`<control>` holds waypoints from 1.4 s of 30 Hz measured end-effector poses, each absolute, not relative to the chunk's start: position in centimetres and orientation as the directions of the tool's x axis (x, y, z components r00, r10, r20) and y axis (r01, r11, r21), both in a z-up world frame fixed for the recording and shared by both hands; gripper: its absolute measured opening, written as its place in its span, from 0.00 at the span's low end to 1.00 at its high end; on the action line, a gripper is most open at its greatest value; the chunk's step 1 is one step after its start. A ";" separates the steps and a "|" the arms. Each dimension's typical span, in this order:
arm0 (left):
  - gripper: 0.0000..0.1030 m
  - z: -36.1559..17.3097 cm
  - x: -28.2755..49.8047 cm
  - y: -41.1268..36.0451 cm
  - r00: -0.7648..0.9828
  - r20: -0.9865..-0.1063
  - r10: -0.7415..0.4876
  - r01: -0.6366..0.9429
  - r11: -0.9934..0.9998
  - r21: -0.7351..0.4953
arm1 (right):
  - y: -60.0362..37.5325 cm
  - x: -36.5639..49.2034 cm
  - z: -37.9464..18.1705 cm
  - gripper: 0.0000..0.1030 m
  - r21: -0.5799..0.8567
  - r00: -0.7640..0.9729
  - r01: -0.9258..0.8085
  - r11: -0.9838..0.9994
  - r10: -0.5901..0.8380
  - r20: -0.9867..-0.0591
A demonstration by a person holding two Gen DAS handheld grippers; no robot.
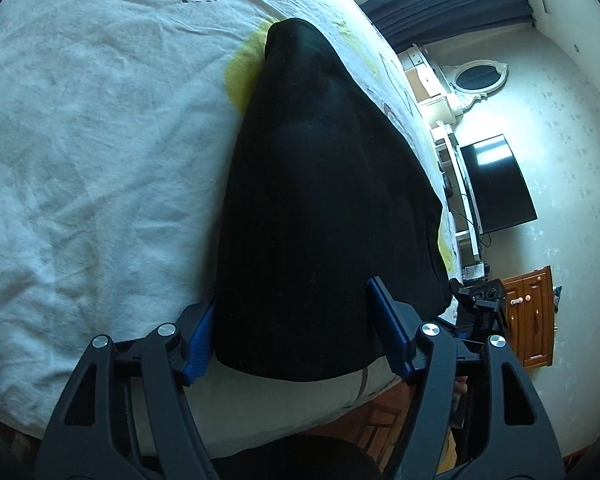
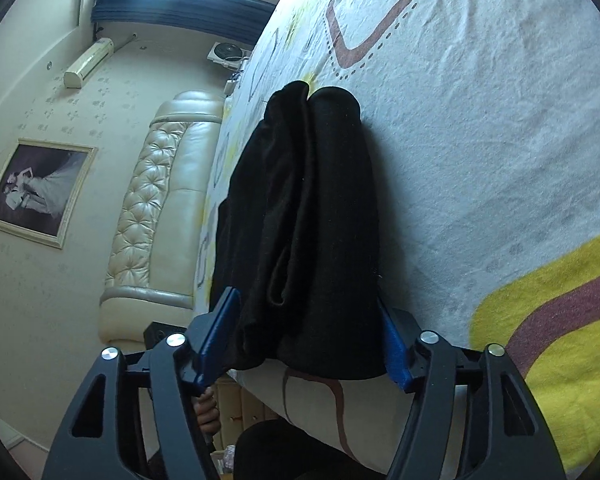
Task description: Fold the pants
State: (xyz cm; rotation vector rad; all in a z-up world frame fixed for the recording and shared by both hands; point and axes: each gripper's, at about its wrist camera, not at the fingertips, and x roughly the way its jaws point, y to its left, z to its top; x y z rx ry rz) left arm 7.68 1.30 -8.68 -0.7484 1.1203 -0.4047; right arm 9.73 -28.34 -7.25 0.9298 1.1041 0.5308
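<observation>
1. Fingers of the left gripper (image 1: pixel 300 332), blue-padded, stand apart with the near end of the black pants (image 1: pixel 324 216) between them. The right-hand pad sits clear of the cloth; the left-hand pad is at the fabric's edge, and whether it presses cannot be told.
2. Right gripper (image 2: pixel 308 340) also straddles the pants (image 2: pixel 308 220): its jaws are partly open, both blue pads close against the folded bundle, and a firm pinch cannot be confirmed.
3. Pants lie folded into a long, narrow stack on the bed (image 1: pixel 80 140), near its edge, running away from both cameras. The right wrist view shows several layers with a rolled crease along the middle.
4. Bed sheet is pale and wrinkled, printed with yellow patches and reddish-brown bands with dashed outlines.
5. Beyond the bed: a tufted cream headboard (image 2: pixel 160 208), a framed picture (image 2: pixel 36 192), a wall air conditioner (image 2: pixel 88 62), a dark curtain (image 1: pixel 452 4) under a bright window, a dark television (image 1: pixel 496 184), an oval mirror (image 1: pixel 478 76) and a wooden cabinet (image 1: pixel 532 316).
6. Part of a hand (image 2: pixel 208 412) shows beneath the right gripper; the far end of the pants is hard to read, black on black.
</observation>
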 end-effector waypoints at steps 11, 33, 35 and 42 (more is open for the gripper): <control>0.56 -8.1 7.4 0.4 0.424 -0.696 -0.579 -0.066 0.747 -0.662 | -28.6 9.2 -7.5 0.42 0.823 0.415 0.114 0.557 0.726 -0.549; 0.52 -7.7 6.6 0.1 0.441 -0.718 -0.538 -0.068 0.778 -0.624 | -28.9 8.8 -7.0 0.38 0.820 0.428 0.097 0.564 0.720 -0.546; 0.52 -7.7 6.4 0.1 0.441 -0.721 -0.535 -0.072 0.780 -0.622 | -28.9 8.8 -7.1 0.38 0.821 0.427 0.100 0.562 0.721 -0.546; 0.52 -7.5 6.2 0.1 0.439 -0.728 -0.526 -0.079 0.785 -0.614 | -28.9 8.8 -7.1 0.38 0.821 0.425 0.101 0.562 0.722 -0.546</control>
